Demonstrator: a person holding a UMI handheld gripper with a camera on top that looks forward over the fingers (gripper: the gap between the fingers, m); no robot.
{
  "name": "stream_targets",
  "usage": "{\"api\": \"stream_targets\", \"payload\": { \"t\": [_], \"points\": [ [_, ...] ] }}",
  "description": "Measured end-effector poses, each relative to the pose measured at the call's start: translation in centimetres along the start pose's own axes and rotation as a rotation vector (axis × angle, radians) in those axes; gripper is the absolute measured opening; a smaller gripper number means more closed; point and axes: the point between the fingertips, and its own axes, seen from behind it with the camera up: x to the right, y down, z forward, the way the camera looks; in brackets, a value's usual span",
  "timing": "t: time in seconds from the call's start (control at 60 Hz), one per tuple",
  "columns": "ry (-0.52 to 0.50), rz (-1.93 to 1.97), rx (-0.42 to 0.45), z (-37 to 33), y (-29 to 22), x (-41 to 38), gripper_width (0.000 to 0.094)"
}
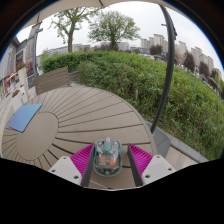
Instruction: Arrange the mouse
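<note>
**Holding the Mouse Between the Claw Pads, Outdoors Over a Round Counter**

Holding position: the mouse (108,156) sits between the two fingers of the claw (109,158). It appears as a small translucent, grey-green body with a rounded top. The magenta pads (82,158) lie against its left and right sides with no visible gap, so the claw is pinching the mouse. Whether the mouse also rests on a surface below cannot be determined.

Immediate surroundings: beyond the fingers lies a round slatted counter (75,115) of pale wood-like boards, the slats radiating from near the claw. A flat blue rectangular item (25,116) lies on the counter, well apart from the mouse and to the left of the claw. Nothing else stands between the claw and the far rim of the counter.

Outer surroundings: a dense green hedge (160,85) borders the counter on the far and right sides. A thin dark pole (166,55) rises to the right of the claw, in front of the hedge. Trees (100,25) stand beyond the hedge, with high-rise buildings (150,44) behind them under an overcast sky.

Markings: no brand, label or writing is legible on the mouse or on the blue item.
</note>
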Motion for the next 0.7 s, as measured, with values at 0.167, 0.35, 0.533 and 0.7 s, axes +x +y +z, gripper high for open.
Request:
{"api": "stream_targets", "payload": {
  "t": [0.167,0.35,0.533,0.7],
  "points": [
    [0.021,0.031,-0.023,-0.3,0.1,0.5,0.0400],
    [0.006,0.049,0.007,-3.2,-5.5,-1.5,0.0396],
    [-0.107,0.054,0.137,-5.6,-16.9,-11.3,0.0395],
    [-0.211,0.058,0.146,-5.5,-20.3,-25.4,0.0394]
  ]
}}
